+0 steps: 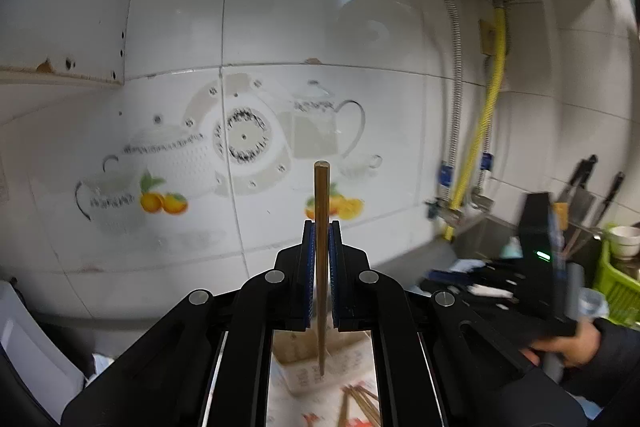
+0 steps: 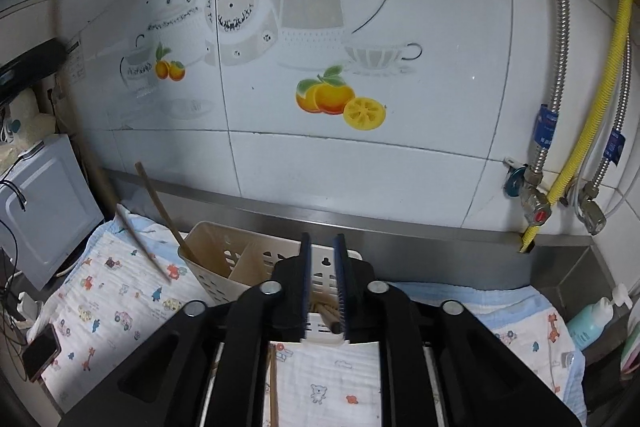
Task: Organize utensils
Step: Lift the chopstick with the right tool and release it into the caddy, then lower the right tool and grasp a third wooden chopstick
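Left claw: fingers closed onto one wooden chopstick, pinched between the blue pads. The stick stands roughly upright, top end well above the fingertips, lower end hanging below the claw over the beige utensil holder. Cannot tell whether the tip touches the holder. Below that, a loose bunch of chopsticks lies on the printed cloth; the count is unclear as they overlap and are partly cut off.

Right claw: narrow gap between the fingers, and nothing visibly between the tips. It sits just in front of the same holder, which has slotted walls and a divider giving at least two compartments. Stick ends show behind the finger pads inside the holder; cannot tell whether the claw touches them.

Count in the right wrist view: one chopstick leaning in the holder's left compartment, one blurred stick above the cloth to the left, and one stick lying on the cloth under the claw.

The cloth covers the steel worktop. One phone sits at the cloth's left edge. One soap pump bottle stands at the far right.

In the left wrist view, the person's right hand grips the other device.
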The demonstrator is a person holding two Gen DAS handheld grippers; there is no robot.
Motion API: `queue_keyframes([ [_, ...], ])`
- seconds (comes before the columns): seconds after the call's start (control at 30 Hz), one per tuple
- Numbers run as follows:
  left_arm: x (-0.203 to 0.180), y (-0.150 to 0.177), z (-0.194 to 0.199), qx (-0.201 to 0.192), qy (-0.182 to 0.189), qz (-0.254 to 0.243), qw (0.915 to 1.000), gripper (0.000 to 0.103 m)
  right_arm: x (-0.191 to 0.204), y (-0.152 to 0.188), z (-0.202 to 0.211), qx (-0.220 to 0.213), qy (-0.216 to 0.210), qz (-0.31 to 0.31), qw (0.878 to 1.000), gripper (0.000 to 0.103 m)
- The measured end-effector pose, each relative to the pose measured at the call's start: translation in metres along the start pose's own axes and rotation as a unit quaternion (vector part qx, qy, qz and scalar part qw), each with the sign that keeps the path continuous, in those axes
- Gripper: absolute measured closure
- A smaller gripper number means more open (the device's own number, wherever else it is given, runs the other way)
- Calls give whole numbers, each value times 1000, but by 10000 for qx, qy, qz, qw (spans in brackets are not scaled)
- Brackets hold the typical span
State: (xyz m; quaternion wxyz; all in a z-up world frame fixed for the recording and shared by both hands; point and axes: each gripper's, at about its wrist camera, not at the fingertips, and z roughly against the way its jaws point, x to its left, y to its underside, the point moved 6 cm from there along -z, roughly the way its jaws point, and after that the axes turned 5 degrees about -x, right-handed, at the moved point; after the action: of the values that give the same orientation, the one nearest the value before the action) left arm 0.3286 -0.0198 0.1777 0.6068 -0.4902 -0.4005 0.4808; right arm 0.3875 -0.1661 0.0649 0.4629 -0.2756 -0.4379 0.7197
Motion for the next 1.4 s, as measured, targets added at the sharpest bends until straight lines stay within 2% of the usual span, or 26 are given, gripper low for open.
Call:
queue_keyframes([
  [0.23,13,1,-32,-99,-240,166,9995,98,1,5,20,-206,-72,142,9997,83],
  [0.43,27,26,-55,183,-371,379,9984,98,8,14,35,-330,-244,182,9990,82],
  [0.57,33,44,-64,397,-380,488,9973,98,16,24,43,-361,-365,186,9985,77],
  [0.9,34,63,-66,658,-346,467,9961,98,24,82,51,62,-538,-51,9985,77],
  [1.1,35,55,-52,569,-346,532,9964,95,26,120,56,324,-512,-161,9980,77],
  [1.23,34,51,-24,434,-326,569,9969,95,29,151,58,557,-533,-279,9966,77],
  [1.4,34,70,20,474,-297,524,9971,94,32,194,61,855,-471,-404,9944,77],
])
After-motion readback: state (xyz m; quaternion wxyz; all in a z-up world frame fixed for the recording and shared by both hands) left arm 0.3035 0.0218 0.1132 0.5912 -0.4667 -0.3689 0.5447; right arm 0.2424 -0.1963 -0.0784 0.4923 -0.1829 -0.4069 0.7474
